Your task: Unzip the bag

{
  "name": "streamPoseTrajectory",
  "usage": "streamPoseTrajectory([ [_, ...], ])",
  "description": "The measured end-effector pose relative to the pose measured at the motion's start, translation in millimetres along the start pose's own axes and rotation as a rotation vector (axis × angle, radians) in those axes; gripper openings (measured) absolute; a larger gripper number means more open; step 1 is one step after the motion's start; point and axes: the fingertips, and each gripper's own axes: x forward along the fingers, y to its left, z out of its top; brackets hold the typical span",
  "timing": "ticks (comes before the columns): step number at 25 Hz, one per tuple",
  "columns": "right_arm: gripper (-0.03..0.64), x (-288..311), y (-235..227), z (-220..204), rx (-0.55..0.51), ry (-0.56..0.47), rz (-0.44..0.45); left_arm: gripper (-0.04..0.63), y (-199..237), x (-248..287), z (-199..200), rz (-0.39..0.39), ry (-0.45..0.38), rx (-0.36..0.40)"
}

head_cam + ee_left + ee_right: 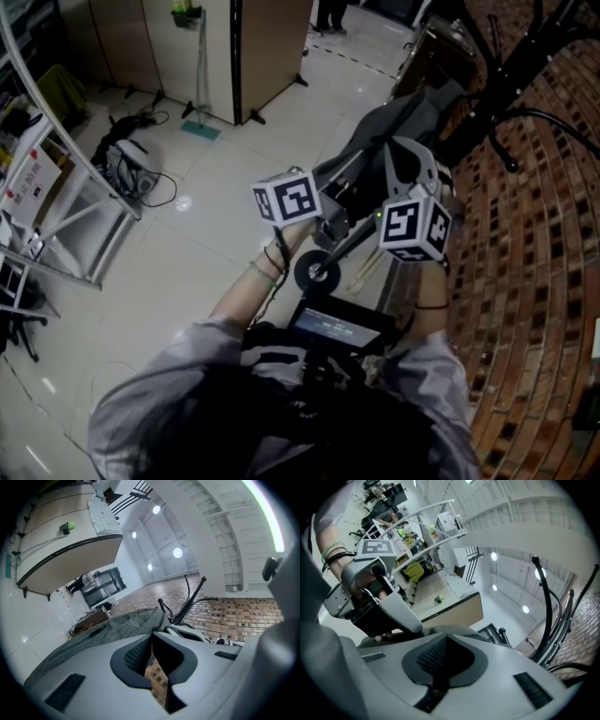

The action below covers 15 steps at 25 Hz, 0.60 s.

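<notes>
A grey fabric bag (389, 120) hangs from a black coat stand (511, 70) by the brick wall. Both grippers are raised to it, the left one's marker cube (286, 199) and the right one's marker cube (415, 227) side by side below it. In the left gripper view the left gripper (152, 634) is shut, its tips meeting on the edge of the bag (117, 627). The right gripper (446, 638) has its jaws together right against the bag (454, 631); anything pinched between them is hidden. The left gripper's finger (396, 611) rests on the bag just beside it.
The brick wall (544, 244) fills the right side. A white metal frame (70, 211) and a tangle of cables (127, 167) lie on the tiled floor at left. A beige partition (267, 52) stands behind. A small screen (337, 328) sits at the person's chest.
</notes>
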Motion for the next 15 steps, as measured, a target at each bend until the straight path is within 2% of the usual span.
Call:
streamPoseTrajectory([
  [3, 0.003, 2, -1, -1, 0.009, -0.008, 0.011, 0.011, 1, 2, 2, 0.007, -0.003, 0.003],
  [7, 0.006, 1, 7, -1, -0.126, 0.025, 0.029, 0.011, -1, 6, 6, 0.000, -0.002, 0.009],
  [9, 0.056, 0, 16, -2, -0.164, 0.025, 0.078, 0.011, -2, 7, 7, -0.004, -0.002, 0.009],
  [12, 0.083, 2, 28, -4, -0.211, 0.022, 0.121, 0.011, 1, 5, 7, -0.008, -0.020, -0.011],
  [15, 0.083, 7, 38, -6, -0.304, 0.058, 0.112, 0.011, 12, -2, 6, 0.040, -0.028, -0.030],
])
